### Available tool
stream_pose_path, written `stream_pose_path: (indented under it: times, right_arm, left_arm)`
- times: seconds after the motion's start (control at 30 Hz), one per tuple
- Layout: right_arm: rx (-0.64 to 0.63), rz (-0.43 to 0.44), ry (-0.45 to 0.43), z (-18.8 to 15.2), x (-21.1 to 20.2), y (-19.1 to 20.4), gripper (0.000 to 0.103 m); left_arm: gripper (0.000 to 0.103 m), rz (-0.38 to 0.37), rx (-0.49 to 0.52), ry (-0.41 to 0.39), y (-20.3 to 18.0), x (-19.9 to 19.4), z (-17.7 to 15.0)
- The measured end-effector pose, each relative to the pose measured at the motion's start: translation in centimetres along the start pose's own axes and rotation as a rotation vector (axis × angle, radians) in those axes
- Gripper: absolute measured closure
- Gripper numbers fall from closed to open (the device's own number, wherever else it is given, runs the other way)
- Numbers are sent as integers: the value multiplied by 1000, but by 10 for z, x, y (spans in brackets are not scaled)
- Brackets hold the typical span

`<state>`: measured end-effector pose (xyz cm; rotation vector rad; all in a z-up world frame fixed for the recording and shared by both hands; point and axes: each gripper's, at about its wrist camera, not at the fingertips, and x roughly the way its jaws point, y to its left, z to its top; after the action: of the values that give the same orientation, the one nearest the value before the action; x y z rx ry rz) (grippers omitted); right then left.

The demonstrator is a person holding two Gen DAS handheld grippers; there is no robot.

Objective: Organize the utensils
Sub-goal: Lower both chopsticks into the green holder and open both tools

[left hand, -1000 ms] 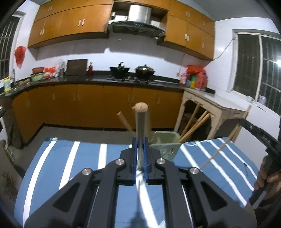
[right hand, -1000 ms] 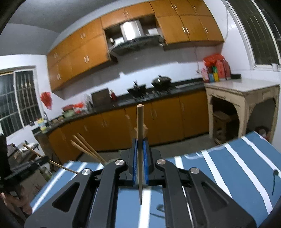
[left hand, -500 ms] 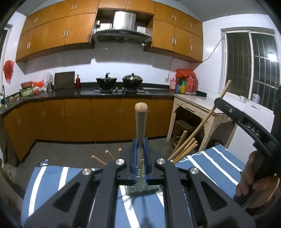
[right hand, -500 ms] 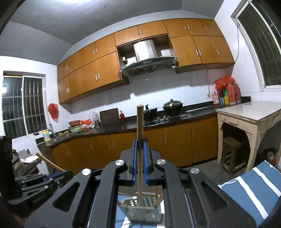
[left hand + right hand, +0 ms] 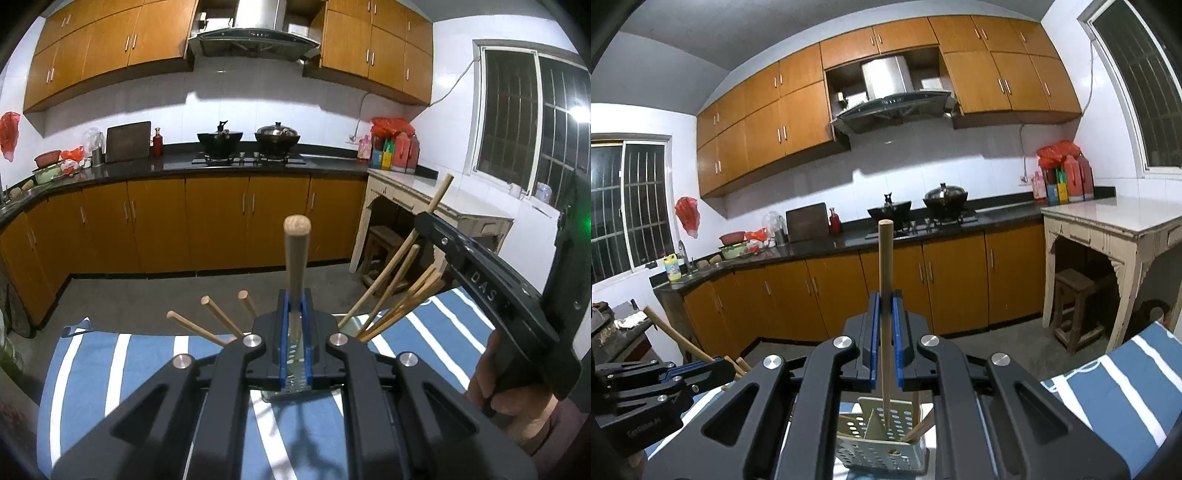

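- Fingers first: on my right gripper point(image 5: 886, 328) the blue pads sit close on either side of a thin wooden chopstick point(image 5: 885, 280). I judge them barely parted or just touching it, with no clear daylight I can rely on.
- That chopstick stands nearly upright along the finger line. Its lower end is already down inside the perforated utensil holder point(image 5: 886, 439), in the compartment right of the slanted divider.
- My left gripper point(image 5: 295, 325) has its pads closed tight on a thicker round-ended wooden handle point(image 5: 296, 254), also upright, with a slotted metal part showing between the pads below the grip.
- The holder lies straight below and just ahead of both sets of fingers. In the left view it is almost wholly hidden behind the gripper body, and only a sliver of its base point(image 5: 291, 397) shows.
- Other chopsticks point(image 5: 391, 299) already lean out of the holder to either side, so the slots are partly filled.
- The holder stands on the blue striped cloth point(image 5: 155, 354).
- My call: the right hand is the nearer to finishing, since its stick only needs letting go.
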<state>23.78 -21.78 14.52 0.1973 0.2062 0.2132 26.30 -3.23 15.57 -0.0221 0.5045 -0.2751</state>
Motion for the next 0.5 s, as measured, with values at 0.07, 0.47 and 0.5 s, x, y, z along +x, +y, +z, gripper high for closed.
stream_pose_path:
  times: [0.07, 0.47, 0.5]
  right_arm:
    - [5, -1, 9, -3, 3, -1, 96]
    - [20, 11, 58, -12, 15, -3, 96]
    - [19, 12, 62, -12, 16, -3, 95]
  left_arm:
    - [95, 8, -2, 16, 1, 10, -2]
    - [95, 15, -25, 65, 9, 34, -10]
    - [95, 15, -26, 65, 9, 35, -11]
